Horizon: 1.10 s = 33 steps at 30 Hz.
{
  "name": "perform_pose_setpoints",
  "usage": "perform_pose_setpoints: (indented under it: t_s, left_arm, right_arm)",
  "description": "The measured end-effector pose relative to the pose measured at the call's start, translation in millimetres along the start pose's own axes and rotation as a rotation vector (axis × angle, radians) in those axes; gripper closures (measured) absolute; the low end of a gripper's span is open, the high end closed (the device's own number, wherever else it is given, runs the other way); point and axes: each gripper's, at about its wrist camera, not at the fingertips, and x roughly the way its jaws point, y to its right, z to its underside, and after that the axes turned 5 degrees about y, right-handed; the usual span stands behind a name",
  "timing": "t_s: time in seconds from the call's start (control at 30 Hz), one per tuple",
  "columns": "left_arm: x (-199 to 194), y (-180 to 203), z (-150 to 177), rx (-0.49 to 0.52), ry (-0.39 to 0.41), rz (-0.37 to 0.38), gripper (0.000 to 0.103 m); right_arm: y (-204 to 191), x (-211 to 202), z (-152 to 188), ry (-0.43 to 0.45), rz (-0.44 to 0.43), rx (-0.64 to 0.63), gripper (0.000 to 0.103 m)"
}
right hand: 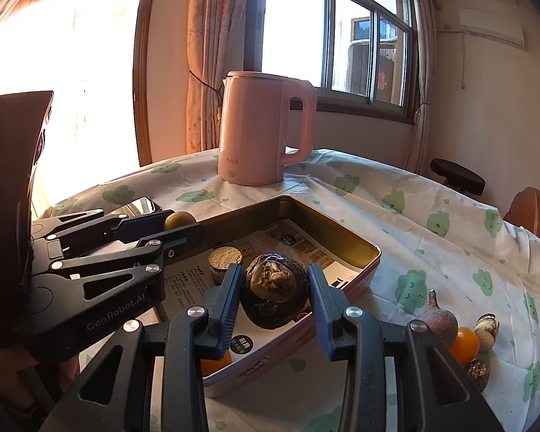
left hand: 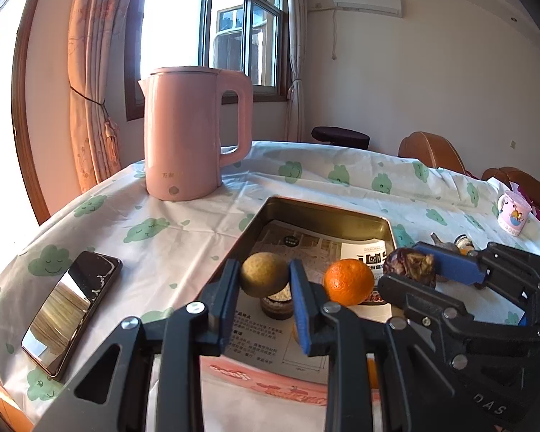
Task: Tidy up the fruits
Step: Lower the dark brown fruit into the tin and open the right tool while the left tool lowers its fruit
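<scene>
My left gripper [left hand: 264, 278] is shut on a round yellow-brown fruit [left hand: 264, 270] and holds it over the near left part of an open metal tin [left hand: 327, 209] lined with printed paper. My right gripper [right hand: 274, 289] is shut on a dark, wrinkled purple fruit [right hand: 273, 298] above the same tin [right hand: 342, 232]. Each gripper shows in the other's view: the right gripper [left hand: 410, 267] with its dark fruit, the left gripper [right hand: 178, 226] with its round fruit [right hand: 179, 219]. An orange [left hand: 348, 281] and a small crumb-topped cup [right hand: 225, 256] lie inside the tin.
A pink kettle [left hand: 194, 133] stands behind the tin. A phone [left hand: 72, 309] lies on the cloth at the left. Several loose fruits [right hand: 464, 340] sit on the cloth right of the tin. A mug [left hand: 514, 213] stands at the far right, with chairs [left hand: 432, 151] beyond the table.
</scene>
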Motion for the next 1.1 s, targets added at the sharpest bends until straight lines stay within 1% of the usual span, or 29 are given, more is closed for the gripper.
perform_pose_setpoints:
  t_s: [0.33,0.7,1.1]
  left_arm:
    - [5.4,-3.3,4.0,-0.001,-0.027,0.002,0.074]
    - [12.0,-2.7,8.0,0.002,-0.054,0.004,0.074]
    - [16.2,-2.4,10.7,-0.003,-0.083,0.008,0.074]
  right_arm:
    - [-2.9,12.1,7.3,-0.043,-0.008,-0.006,0.064]
    - [-3.4,19.5,7.3,-0.077,-0.012,-0.003,0.064]
    - [-8.2,27.7,8.7,-0.118,-0.016,-0.027,0.064]
